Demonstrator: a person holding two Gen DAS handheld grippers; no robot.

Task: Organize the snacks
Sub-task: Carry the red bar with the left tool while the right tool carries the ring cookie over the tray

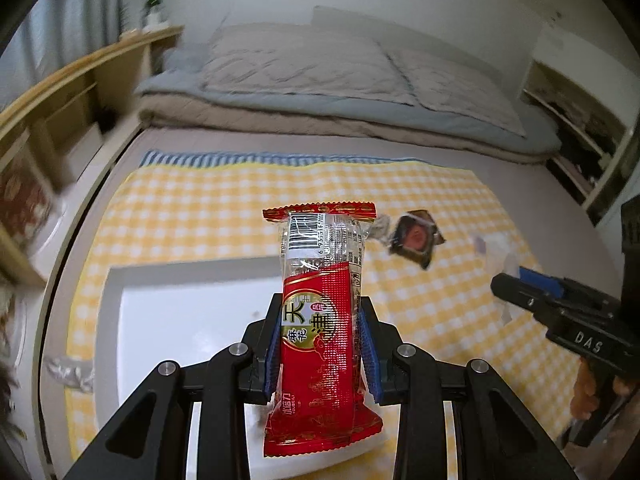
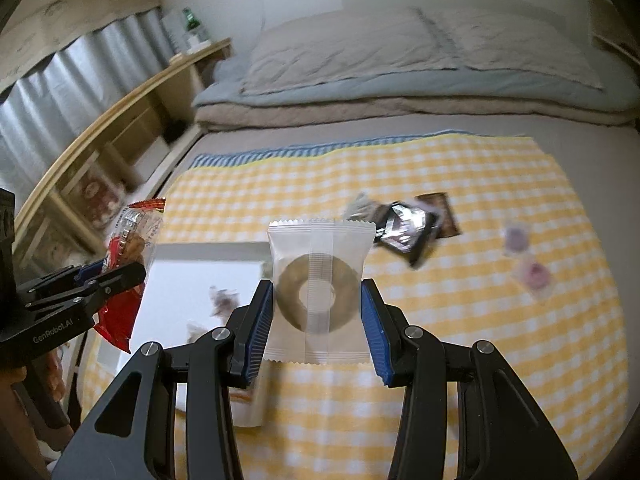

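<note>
My left gripper point(image 1: 320, 344) is shut on a red snack packet point(image 1: 320, 320) with a clear top, held upright above a white tray point(image 1: 168, 312). It also shows at the left of the right wrist view point(image 2: 120, 272). My right gripper point(image 2: 318, 304) is shut on a white wrapped ring-shaped snack point(image 2: 318, 288), held above the tray's right edge point(image 2: 208, 248). The right gripper shows at the right of the left wrist view point(image 1: 516, 284). A dark foil snack point(image 1: 416, 238) lies on the yellow checked cloth beyond, and shows in the right wrist view point(image 2: 408, 228).
Small pink wrapped snacks point(image 2: 532, 272) lie on the cloth point(image 2: 440, 360) at the right. A few small items point(image 2: 224, 300) lie in the tray. Folded bedding point(image 1: 320, 80) lies at the back. A wooden shelf point(image 1: 60, 92) runs along the left.
</note>
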